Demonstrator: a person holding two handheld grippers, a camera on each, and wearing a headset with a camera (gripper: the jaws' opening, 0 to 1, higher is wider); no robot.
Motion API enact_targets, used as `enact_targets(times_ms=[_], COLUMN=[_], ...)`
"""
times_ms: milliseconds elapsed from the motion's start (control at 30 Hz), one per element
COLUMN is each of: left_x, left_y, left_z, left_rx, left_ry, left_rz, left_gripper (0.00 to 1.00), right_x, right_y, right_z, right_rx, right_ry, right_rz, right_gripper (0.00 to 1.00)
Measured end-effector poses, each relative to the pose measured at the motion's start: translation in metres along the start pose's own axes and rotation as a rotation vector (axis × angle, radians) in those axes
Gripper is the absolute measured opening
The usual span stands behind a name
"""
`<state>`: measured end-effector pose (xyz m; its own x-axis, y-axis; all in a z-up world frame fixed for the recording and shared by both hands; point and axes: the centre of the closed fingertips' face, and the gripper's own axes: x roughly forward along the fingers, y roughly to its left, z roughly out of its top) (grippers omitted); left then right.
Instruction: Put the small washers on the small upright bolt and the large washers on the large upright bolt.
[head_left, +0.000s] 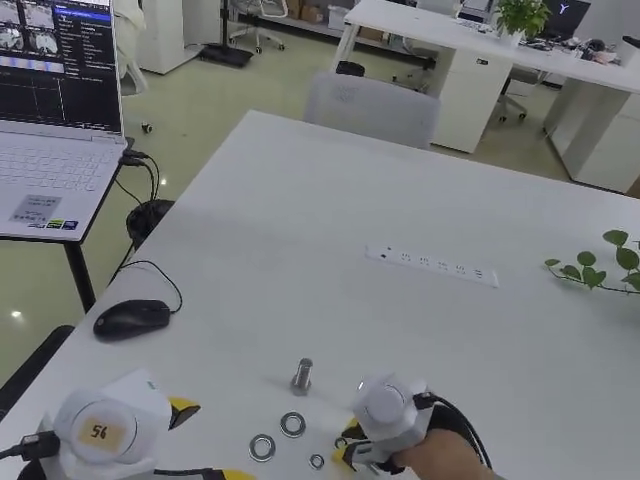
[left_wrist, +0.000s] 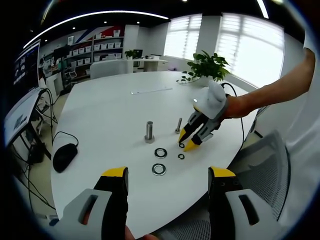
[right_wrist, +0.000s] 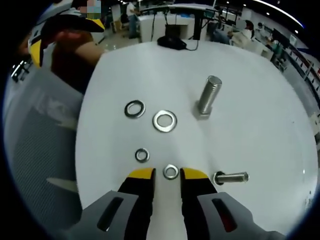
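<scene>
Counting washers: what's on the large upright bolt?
Nothing: the large upright bolt has bare top and shank. Both large washers lie flat on the table beside it. Nothing covers it.

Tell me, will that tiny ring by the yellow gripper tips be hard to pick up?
Probably fiddly: the small washer lies flat on the smooth white table, so the right gripper may just slide it. It looks like shiny metal, so likely stiff and slippery. Tipped on edge, the round shape could roll.
</scene>
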<state>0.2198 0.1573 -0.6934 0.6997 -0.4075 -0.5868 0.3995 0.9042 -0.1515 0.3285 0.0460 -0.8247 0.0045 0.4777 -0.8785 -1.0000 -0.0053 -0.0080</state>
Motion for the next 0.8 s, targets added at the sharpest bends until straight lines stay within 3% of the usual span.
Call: enact_targets(times_ms=[200, 467, 800], left_x=[0.0009, 0.0039, 0.0034], left_y=[-0.0014, -0.0045, -0.0042], left_z=[0.0001, 0.0034, 0.0027], left_rx=[0.007, 0.008, 0.008], left_ry=[0.006, 0.003, 0.004], left_rz=[-0.005, -0.01, -0.009], left_gripper=[0.64, 0.64, 0.64], right_x=[0.0002, 0.0007, -0.0025], right_y=[-0.0027, -0.0038, -0.0044], right_z=[-0.0014, -0.0024, -0.0062], right_rx=[-0.106, -0.192, -0.08], right_ry=[0.053, 0.088, 0.037], right_rz=[0.055, 0.068, 0.02], right_gripper=[0.19, 0.14, 0.13])
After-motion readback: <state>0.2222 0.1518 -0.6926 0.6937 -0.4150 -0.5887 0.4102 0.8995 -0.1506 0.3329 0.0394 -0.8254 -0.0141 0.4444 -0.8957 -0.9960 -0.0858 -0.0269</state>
